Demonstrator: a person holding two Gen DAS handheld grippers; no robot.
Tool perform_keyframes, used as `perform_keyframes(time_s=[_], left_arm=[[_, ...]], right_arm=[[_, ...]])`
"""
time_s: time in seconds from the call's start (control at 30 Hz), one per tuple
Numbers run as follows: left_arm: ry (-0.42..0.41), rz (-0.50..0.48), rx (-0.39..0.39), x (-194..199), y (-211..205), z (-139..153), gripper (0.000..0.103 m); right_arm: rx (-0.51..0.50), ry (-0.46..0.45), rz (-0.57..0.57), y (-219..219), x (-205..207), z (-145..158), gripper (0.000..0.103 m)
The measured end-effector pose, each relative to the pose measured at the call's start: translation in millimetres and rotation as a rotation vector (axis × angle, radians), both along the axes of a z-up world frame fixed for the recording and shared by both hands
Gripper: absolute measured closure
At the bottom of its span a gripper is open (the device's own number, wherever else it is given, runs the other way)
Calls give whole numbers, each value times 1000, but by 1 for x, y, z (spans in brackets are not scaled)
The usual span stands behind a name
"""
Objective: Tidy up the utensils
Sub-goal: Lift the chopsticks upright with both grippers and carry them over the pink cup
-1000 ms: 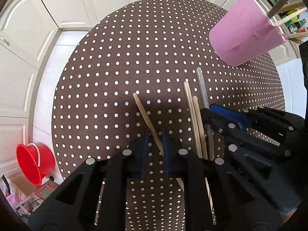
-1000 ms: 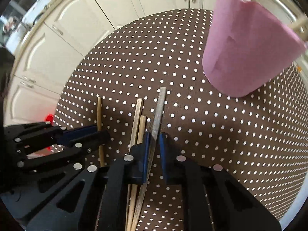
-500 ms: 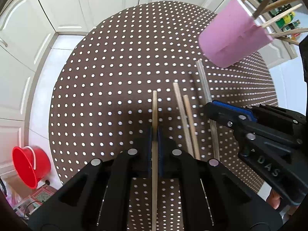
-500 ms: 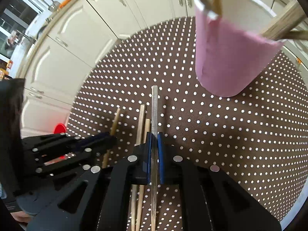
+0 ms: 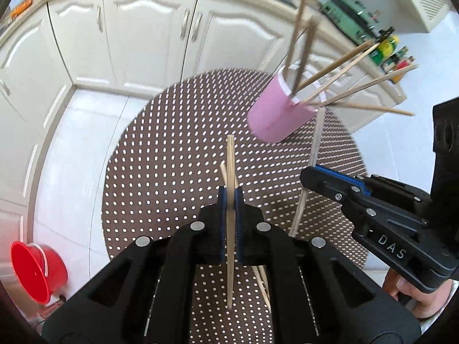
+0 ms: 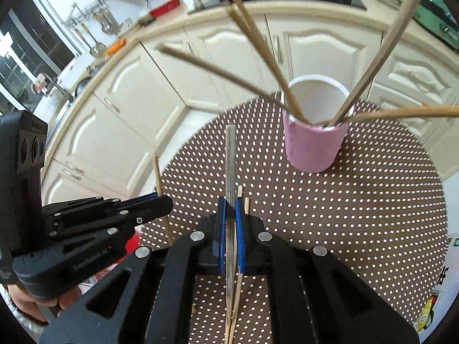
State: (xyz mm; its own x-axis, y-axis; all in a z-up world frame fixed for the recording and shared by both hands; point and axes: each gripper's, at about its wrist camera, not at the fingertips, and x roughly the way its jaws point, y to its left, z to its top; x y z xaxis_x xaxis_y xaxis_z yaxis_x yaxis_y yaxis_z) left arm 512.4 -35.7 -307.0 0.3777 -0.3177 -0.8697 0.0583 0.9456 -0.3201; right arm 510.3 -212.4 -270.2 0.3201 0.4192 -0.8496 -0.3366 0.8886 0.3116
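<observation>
Both grippers have come up off the dotted tablecloth (image 5: 172,154) since a second ago, each carrying one stick; before, they were low over the sticks lying flat. Left gripper (image 5: 229,197): jaws just closed, now pinched narrow on a wooden chopstick (image 5: 230,172), which runs along the fingers and sticks out past the tips. Right gripper (image 6: 229,209): blue pads clamped on a pale grey chopstick (image 6: 230,160), same orientation, clear of the cloth. Two more wooden chopsticks (image 6: 243,200) remain flat on the cloth under the right gripper. Pink cup (image 6: 314,146) stands upright on the cloth ahead and right of the right gripper, apart from both, with several chopsticks (image 6: 258,43) fanned out of it. Red bucket (image 5: 37,269) on the floor at left.
</observation>
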Motion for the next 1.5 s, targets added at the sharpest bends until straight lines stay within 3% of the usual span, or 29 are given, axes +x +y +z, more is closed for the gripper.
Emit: perform_keyframes(time_s=[0.17, 0.53, 1.0, 1.2, 1.5], left_arm=[[-77, -35, -15, -16, -2, 38, 97], [-192, -113, -36, -37, -22, 85, 97], [-349, -130, -87, -12, -37, 146, 97], [-408, -96, -91, 12, -47, 161, 97], [-463, -60, -44, 42, -67, 159, 97]], right_arm=[[3, -91, -30, -7, -16, 30, 98], [19, -223, -128, -23, -45, 70, 98], [47, -442, -245, -61, -25, 131, 98], [48, -519, -266, -71, -5, 142, 98], [42, -559, -238, -66, 29, 129, 98]])
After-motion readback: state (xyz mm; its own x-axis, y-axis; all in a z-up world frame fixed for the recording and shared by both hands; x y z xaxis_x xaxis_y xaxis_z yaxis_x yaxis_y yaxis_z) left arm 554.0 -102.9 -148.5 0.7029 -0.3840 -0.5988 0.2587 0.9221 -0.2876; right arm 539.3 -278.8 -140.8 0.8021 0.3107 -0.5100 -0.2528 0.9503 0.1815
